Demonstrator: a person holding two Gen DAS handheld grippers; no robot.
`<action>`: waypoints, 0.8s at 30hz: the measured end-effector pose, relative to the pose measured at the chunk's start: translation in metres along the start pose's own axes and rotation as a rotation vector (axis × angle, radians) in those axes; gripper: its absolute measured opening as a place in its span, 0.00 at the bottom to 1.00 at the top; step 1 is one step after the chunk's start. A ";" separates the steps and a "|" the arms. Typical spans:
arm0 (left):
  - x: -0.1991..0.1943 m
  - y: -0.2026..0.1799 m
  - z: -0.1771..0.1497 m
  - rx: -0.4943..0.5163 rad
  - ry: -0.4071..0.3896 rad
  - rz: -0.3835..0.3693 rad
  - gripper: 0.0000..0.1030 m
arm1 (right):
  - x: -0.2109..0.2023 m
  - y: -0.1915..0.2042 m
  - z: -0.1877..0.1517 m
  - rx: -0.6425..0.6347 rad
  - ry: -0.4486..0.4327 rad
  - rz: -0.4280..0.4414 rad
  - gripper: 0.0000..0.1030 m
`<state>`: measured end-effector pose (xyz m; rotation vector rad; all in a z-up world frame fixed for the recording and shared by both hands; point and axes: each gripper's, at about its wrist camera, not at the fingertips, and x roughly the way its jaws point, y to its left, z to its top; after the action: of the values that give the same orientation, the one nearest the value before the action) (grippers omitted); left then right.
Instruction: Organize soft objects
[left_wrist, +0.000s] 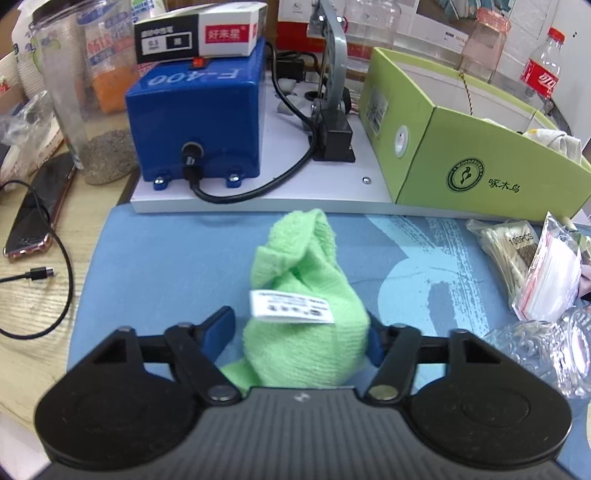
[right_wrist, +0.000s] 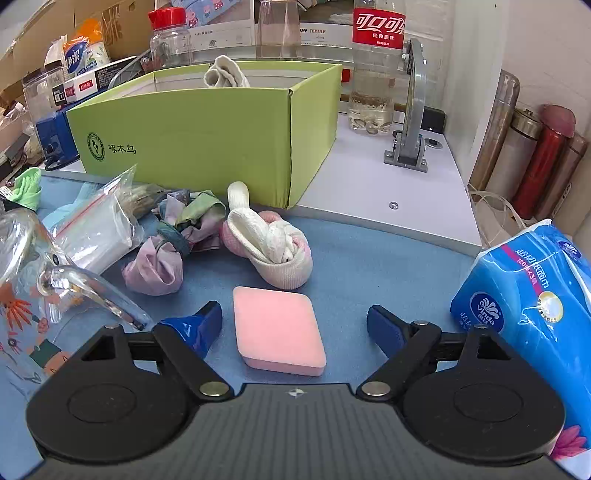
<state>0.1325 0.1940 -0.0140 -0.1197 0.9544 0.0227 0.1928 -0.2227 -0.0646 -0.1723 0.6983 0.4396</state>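
A green towel (left_wrist: 303, 295) with a white label lies bunched on the blue mat (left_wrist: 166, 258), between the blue fingers of my left gripper (left_wrist: 301, 328). The jaws stand wide and the right finger touches the cloth. The towel also shows at the far left of the right wrist view (right_wrist: 27, 188). My right gripper (right_wrist: 295, 325) is open around a pink sponge (right_wrist: 279, 328) lying flat on the mat, not touching it. Beyond lie a white-pink rolled sock bundle (right_wrist: 273, 247) and a crumpled lilac-green cloth (right_wrist: 166, 254). The green box (right_wrist: 207, 136) holds a beige cloth (right_wrist: 223, 74).
A blue F-400 machine (left_wrist: 195, 122) and white platform (left_wrist: 258, 192) stand behind the mat. Cotton swabs (left_wrist: 506, 247), a zip bag (left_wrist: 554, 273) and a glass pitcher (right_wrist: 33, 280) lie between the grippers. A tissue pack (right_wrist: 524, 306) is right; a phone (left_wrist: 40, 206) and cable left.
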 end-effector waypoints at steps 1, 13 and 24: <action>-0.003 0.002 -0.001 -0.009 -0.006 -0.008 0.48 | 0.000 0.000 -0.001 -0.004 -0.005 0.005 0.70; -0.078 0.020 -0.001 -0.078 -0.127 -0.080 0.43 | -0.058 0.004 -0.011 0.088 -0.083 -0.007 0.21; -0.116 -0.042 0.116 0.041 -0.319 -0.211 0.43 | -0.101 0.034 0.095 -0.060 -0.317 0.036 0.22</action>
<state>0.1624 0.1696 0.1510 -0.1734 0.6197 -0.1681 0.1643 -0.1971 0.0727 -0.1425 0.3779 0.5091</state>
